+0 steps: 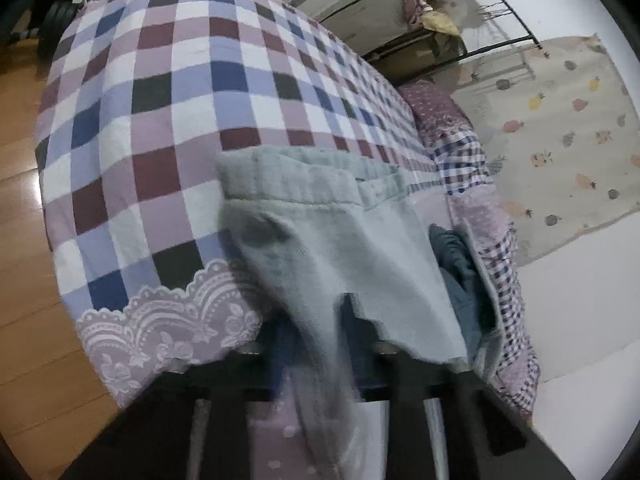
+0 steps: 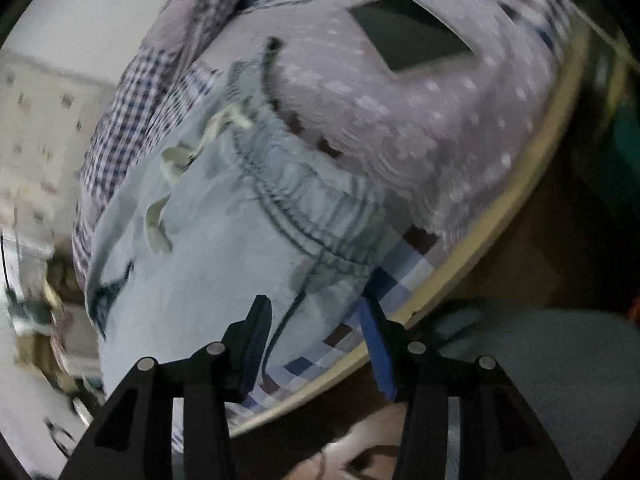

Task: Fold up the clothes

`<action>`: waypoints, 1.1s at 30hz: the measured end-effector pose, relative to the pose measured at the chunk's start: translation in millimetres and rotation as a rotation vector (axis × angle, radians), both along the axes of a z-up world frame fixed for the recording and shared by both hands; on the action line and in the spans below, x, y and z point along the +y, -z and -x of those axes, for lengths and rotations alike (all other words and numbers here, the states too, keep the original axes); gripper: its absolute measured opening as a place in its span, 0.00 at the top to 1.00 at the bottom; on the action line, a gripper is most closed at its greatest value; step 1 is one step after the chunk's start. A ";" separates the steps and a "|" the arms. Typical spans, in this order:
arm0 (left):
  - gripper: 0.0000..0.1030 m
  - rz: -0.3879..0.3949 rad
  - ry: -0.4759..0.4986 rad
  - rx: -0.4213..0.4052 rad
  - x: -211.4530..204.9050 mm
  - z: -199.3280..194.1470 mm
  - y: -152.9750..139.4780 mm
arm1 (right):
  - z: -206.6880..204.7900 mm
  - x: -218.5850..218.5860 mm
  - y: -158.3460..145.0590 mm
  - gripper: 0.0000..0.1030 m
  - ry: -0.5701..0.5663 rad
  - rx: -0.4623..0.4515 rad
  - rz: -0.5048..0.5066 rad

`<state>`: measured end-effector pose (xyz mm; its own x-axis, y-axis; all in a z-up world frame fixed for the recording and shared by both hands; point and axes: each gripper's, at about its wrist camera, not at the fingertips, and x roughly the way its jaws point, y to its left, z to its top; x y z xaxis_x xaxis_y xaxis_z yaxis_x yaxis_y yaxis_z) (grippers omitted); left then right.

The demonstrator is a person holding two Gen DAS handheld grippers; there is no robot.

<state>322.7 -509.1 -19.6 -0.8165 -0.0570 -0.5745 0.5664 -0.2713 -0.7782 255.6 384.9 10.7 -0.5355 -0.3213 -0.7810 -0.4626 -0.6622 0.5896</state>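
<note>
**Pale garment draped over the left tongs, right tongs open at the waistband end**

I'm working over a bed [image 1: 168,92] covered in a checked spread of purple, blue and white, with wood floor [image 1: 20,240] on one side and a fruit-print mat [image 1: 560,140] on the other.

The garment [image 1: 340,248], pale blue-grey, lies at the near edge of the bed. In the left view it runs from a folded hem out on the spread back toward me and hangs over the left tongs [image 1: 320,344], hiding the fingers. The cloth looks pinched there, but I cannot tell for sure whether those tongs are closed on it. A darker blue piece [image 1: 460,264] sits just beside it.

The right view shows the same garment [image 2: 192,264] with its gathered elastic waistband [image 2: 304,200] curving across just ahead of the right tongs [image 2: 316,344]. Those tongs stand open, the black finger over the cloth and the blue-padded finger [image 2: 376,344] over the checked spread, nothing held between them. A dark square patch [image 2: 408,36] lies farther back on the dotted cover.

My reading: the long axis runs from the waistband near the right tongs toward the hem beyond the left. The right tongs are nearer the waistband corner, which lies slightly ahead and to their left, so that is the likely next grasp.
</note>
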 end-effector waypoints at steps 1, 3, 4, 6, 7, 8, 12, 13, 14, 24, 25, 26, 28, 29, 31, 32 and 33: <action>0.94 0.005 0.002 0.010 -0.2 0.2 -3.6 | 0.1 -0.5 3.7 0.51 0.014 0.006 0.011; 0.95 0.037 0.014 0.028 1.7 2.8 -16.2 | 0.6 -2.3 6.9 0.51 0.031 0.027 0.009; 0.96 0.052 0.022 0.038 3.0 4.6 -22.4 | 0.9 -3.2 8.5 0.51 0.040 0.037 0.007; 0.96 0.068 0.033 0.066 3.8 7.9 -33.4 | 2.4 -4.7 11.2 0.51 0.053 0.055 0.005; 0.96 0.074 0.040 0.081 3.8 9.0 -38.9 | 4.6 -4.7 11.7 0.51 0.052 0.060 0.004; 0.97 0.078 0.048 0.095 4.5 9.0 -44.8 | 6.9 -4.7 12.7 0.50 0.053 0.063 0.005; 0.97 0.099 0.078 0.116 2.3 18.4 -63.6 | 14.7 -5.9 23.7 0.49 0.062 0.059 0.013; 0.98 0.102 0.082 0.120 1.8 19.9 -67.4 | 16.4 -6.3 27.7 0.49 0.064 0.052 0.015; 0.98 0.102 0.083 0.126 1.1 21.6 -70.9 | 17.2 -5.9 31.9 0.49 0.069 0.044 0.024; 0.98 0.095 0.085 0.185 0.8 15.6 -110.4 | 14.4 -11.5 25.9 0.75 0.066 0.064 0.020; 0.98 0.099 0.088 0.194 0.8 15.4 -117.6 | 14.3 -13.5 19.4 0.84 0.044 0.083 0.006; 0.98 0.103 0.090 0.202 0.9 15.1 -124.9 | 14.1 -15.9 12.3 0.90 0.019 0.101 -0.016; 0.98 0.116 0.098 0.219 1.8 16.1 -141.1 | 12.1 -21.9 -5.6 0.95 -0.025 0.144 -0.063; 0.98 0.123 0.103 0.229 2.5 17.0 -150.1 | 9.8 -23.9 -15.5 0.96 -0.038 0.171 -0.081; 0.98 0.136 0.114 0.254 4.4 18.8 -170.7 | 1.8 -23.1 -36.6 0.97 -0.037 0.243 -0.073; 0.98 0.142 0.120 0.267 5.4 19.8 -180.9 | -2.2 -21.7 -47.6 0.97 -0.035 0.278 -0.062; 0.98 0.148 0.126 0.279 6.3 20.7 -191.2 | -5.7 -19.7 -59.2 0.97 -0.030 0.311 -0.051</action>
<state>302.0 -502.8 171.6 -0.9471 -0.0121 -0.3206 0.2919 -0.4473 -0.8454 261.4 365.2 69.9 -0.7423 -0.3052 -0.5965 -0.2449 -0.7050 0.6655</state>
